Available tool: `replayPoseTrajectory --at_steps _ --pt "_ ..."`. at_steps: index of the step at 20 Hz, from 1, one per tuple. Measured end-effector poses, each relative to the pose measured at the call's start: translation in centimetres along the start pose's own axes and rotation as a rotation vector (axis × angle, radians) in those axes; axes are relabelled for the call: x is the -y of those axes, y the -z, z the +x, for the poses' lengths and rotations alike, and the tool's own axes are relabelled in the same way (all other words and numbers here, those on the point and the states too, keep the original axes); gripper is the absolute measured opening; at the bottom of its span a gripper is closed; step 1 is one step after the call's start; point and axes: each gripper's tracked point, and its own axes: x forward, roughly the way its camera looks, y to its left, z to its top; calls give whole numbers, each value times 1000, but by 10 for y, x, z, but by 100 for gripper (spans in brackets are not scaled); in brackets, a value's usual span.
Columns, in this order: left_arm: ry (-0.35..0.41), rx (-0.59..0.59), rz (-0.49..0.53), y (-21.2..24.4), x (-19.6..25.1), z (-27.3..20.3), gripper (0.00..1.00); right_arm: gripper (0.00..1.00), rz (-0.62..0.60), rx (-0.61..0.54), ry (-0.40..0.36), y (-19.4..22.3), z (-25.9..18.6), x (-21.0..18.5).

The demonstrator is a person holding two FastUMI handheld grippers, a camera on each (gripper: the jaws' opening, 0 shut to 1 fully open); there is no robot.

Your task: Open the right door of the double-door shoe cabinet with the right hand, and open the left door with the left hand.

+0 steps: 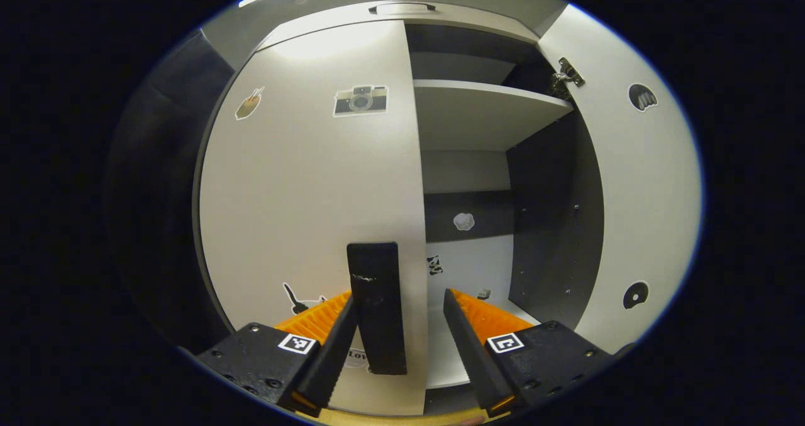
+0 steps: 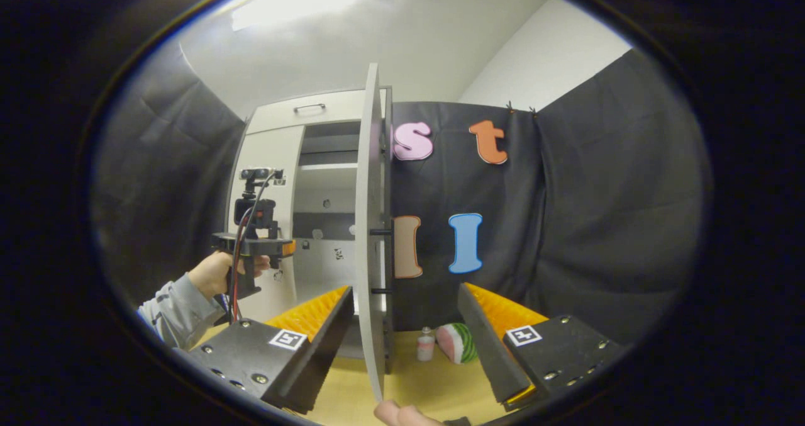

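In the left gripper view the white left door (image 1: 302, 187) of the shoe cabinet is shut, with stickers on it. Its black bar handle (image 1: 376, 306) stands between the fingers of my left gripper (image 1: 399, 335), close to the left finger; the jaws are wide apart and not pressing. The right door (image 1: 635, 193) is swung open. In the right gripper view that right door (image 2: 371, 224) is seen edge-on, with its handle (image 2: 382, 262), between the spread fingers of my right gripper (image 2: 402, 335), which stands open. A hand holds the left gripper (image 2: 264, 245) in front of the left door (image 2: 270, 162).
Inside the cabinet there is a white shelf (image 1: 484, 108) and dark side walls. A small bottle (image 2: 426, 345) and a watermelon-slice toy (image 2: 457, 343) sit on the wooden floor (image 2: 427, 382) by the booth wall, right of the open door.
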Motion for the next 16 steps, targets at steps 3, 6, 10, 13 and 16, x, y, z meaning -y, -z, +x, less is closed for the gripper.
replayPoseTrajectory --at_steps 3,6,10,13,16 --pt "-15 -48 -26 8 -10 2 57 95 20 -6 -1 2 0 -1" --pt "19 -61 -24 6 -9 -2 35 95 37 -19 -13 5 -2 -4" --pt "21 -66 0 6 -10 -5 23 99 47 -33 -8 9 -4 -5" --pt "24 -73 -17 5 -13 -16 23 99 49 -42 2 10 -3 -3" --pt "39 -70 -25 2 -18 -38 22 99 56 -44 11 11 -5 -3"
